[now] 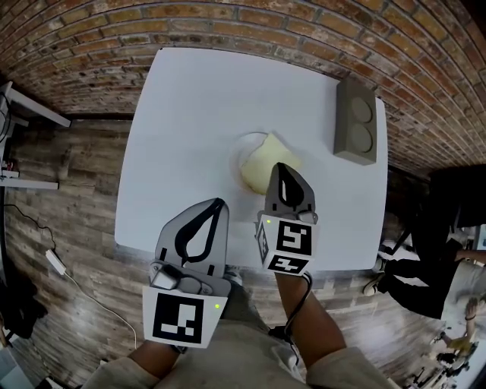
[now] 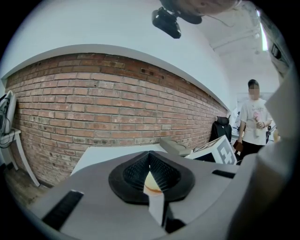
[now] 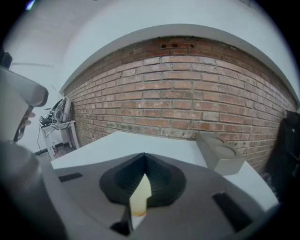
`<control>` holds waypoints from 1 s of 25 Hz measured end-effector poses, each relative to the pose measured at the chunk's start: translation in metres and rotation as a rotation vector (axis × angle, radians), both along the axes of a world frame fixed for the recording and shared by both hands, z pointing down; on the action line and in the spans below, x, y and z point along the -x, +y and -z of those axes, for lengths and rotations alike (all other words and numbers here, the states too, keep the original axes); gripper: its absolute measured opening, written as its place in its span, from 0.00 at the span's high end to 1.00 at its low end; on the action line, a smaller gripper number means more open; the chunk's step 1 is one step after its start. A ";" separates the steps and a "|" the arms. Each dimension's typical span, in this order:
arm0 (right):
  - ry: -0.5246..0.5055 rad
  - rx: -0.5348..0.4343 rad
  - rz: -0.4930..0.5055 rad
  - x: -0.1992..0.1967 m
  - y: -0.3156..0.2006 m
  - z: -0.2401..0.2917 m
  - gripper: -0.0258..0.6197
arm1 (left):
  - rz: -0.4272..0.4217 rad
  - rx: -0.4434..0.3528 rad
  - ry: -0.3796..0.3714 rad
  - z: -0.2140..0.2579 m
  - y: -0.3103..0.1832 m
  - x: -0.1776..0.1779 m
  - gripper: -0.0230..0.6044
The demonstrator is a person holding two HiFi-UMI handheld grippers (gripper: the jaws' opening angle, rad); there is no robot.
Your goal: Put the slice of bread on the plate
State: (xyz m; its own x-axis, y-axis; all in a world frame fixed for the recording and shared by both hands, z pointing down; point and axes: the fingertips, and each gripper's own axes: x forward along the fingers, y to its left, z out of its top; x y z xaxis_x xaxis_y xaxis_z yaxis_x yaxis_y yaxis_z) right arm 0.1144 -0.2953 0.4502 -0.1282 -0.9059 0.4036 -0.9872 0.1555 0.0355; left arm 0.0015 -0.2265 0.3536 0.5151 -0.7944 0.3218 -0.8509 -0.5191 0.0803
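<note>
A pale yellow slice of bread (image 1: 262,161) lies on a small white plate (image 1: 241,144) in the middle of the white table (image 1: 190,114). My right gripper (image 1: 282,169) hangs just above the near edge of the slice, jaws shut, and I see nothing held between them. In the right gripper view the bread (image 3: 140,194) shows through the slot below the closed jaws (image 3: 144,157). My left gripper (image 1: 220,202) hovers shut over the table's front edge, to the left of the plate. Its own view also shows the bread (image 2: 151,180) through its slot.
A grey block with two round recesses (image 1: 355,121) sits at the table's far right corner, against the brick wall (image 1: 250,23). A person (image 2: 253,126) stands off to the right of the table. A white side table (image 1: 23,106) stands at the left.
</note>
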 end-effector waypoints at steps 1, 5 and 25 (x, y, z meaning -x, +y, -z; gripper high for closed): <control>-0.002 -0.020 0.007 0.002 0.002 0.009 0.95 | -0.001 -0.004 -0.001 0.001 0.001 0.000 0.95; -0.005 -0.096 0.036 0.007 0.017 0.044 0.95 | -0.005 -0.021 0.003 0.008 0.006 -0.003 0.95; -0.008 -0.307 0.144 0.029 0.139 0.166 0.95 | -0.058 -0.100 0.031 0.044 0.057 -0.019 0.95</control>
